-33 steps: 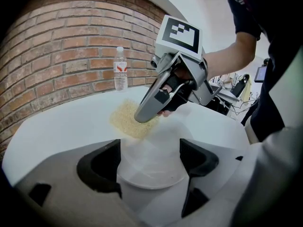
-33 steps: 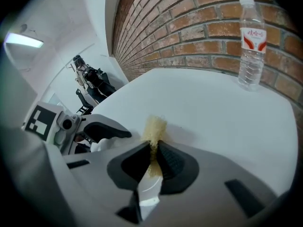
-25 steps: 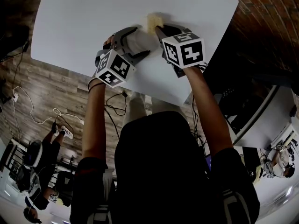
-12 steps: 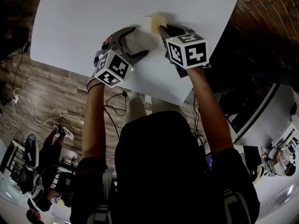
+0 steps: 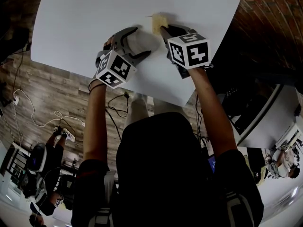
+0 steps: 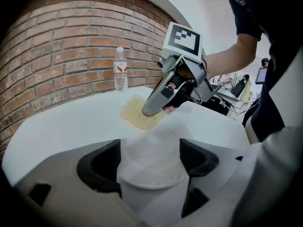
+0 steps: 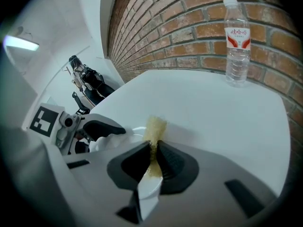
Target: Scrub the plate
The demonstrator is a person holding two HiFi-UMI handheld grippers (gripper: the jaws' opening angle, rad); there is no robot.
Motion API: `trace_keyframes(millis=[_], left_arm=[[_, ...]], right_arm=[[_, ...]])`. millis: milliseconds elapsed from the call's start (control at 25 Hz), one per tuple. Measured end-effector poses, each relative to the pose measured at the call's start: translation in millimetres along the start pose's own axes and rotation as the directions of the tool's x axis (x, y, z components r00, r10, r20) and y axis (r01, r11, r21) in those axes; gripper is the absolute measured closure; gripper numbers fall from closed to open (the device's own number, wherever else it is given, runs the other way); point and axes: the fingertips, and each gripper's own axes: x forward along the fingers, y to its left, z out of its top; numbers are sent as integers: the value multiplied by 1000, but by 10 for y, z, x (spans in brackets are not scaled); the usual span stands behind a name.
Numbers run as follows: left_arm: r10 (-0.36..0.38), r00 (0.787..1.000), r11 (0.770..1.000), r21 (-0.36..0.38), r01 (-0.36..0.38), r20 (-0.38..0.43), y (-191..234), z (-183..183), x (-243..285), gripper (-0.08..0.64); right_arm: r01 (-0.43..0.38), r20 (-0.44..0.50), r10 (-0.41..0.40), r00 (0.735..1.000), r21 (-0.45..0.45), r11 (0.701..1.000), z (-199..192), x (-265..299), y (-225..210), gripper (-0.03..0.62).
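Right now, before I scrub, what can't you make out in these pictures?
Dirt on the round white plate: left gripper view, washed out and blurred.
Contact between the yellow sponge and plate: head view, the right hand-held gripper covers it.
Plate's near rim: head view, the left hand-held gripper hides it.
Label print on the clear plastic water bottle: right gripper view, too small.

This is looking like a shared lab or workroom. A brick wall [image 6: 57,56] is curving behind the white table's [image 5: 85,22] far edge. Cables [image 5: 57,111] are trailing over wood-plank flooring [image 5: 47,86]. Other people [image 5: 52,150] are sitting beside desks [image 5: 265,126] and equipment.
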Motion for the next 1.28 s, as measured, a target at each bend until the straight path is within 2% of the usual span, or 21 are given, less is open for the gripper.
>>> trace_keyframes(millis=[400,1280], left_arm=[[0,1000,1000,3,0,1,-11,22,3,187],[-8,1000,1000,7,8,5,0,14,7,187]], right_arm=[[-14,-4,14,1000,5,1000,-15,-5,58,554],[-111,-82,108,991,-33,993,-230,111,487,554]])
